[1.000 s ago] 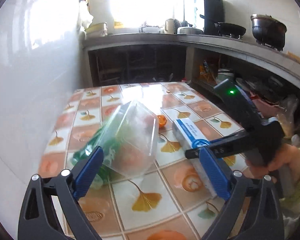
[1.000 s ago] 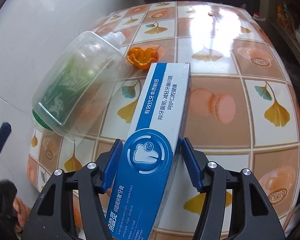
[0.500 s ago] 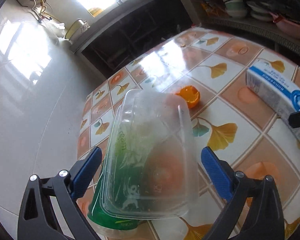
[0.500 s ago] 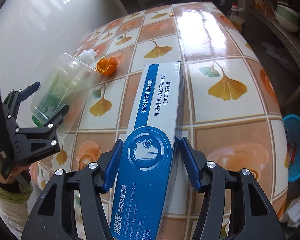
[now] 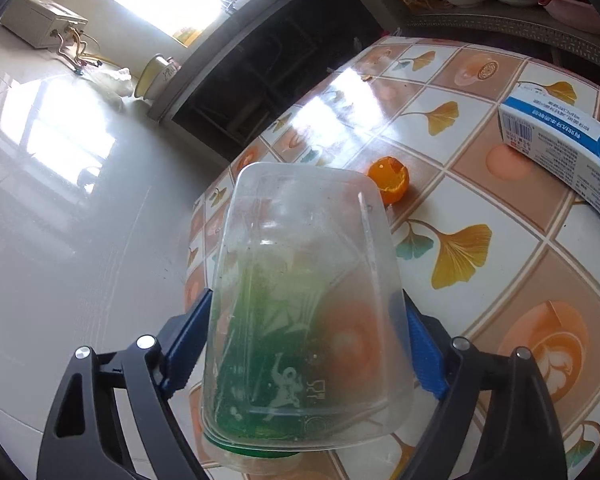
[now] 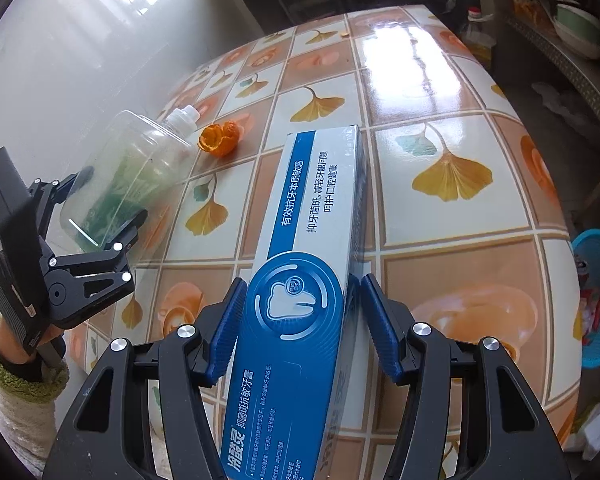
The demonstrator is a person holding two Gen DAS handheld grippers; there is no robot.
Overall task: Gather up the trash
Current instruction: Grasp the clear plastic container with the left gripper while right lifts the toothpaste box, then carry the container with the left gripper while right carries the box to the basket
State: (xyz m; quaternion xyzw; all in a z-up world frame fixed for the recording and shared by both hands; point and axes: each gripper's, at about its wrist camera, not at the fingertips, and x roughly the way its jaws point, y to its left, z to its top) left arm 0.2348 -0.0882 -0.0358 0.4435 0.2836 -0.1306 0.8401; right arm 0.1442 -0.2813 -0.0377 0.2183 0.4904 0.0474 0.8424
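Note:
A clear plastic bottle (image 5: 300, 300) with a green label lies on its side on the tiled table (image 5: 480, 160), base toward me. My left gripper (image 5: 305, 302) straddles that base, jaws closing, and both blue pads meet the bottle's walls. From the right wrist view the same bottle (image 6: 132, 172) sits inside the left gripper (image 6: 110, 196), beside the wall. My right gripper (image 6: 303, 282) is shut on a blue-and-white toothpaste box (image 6: 312, 240), which points away over the table. An orange peel (image 6: 220, 140) rests near the bottle's white neck.
A glossy wall runs along the table's left side. On the floor past the right edge stands a blue basket (image 6: 598, 300) with trash in it. Shelves with bowls (image 6: 576, 28) and an oil bottle (image 6: 476, 28) stand beyond the far right corner.
My left gripper dropped and rolled onto the bottle's base, and its jaws drew in against the bottle. My right gripper carried the toothpaste box rightward, away from the bottle, bringing the basket into view.

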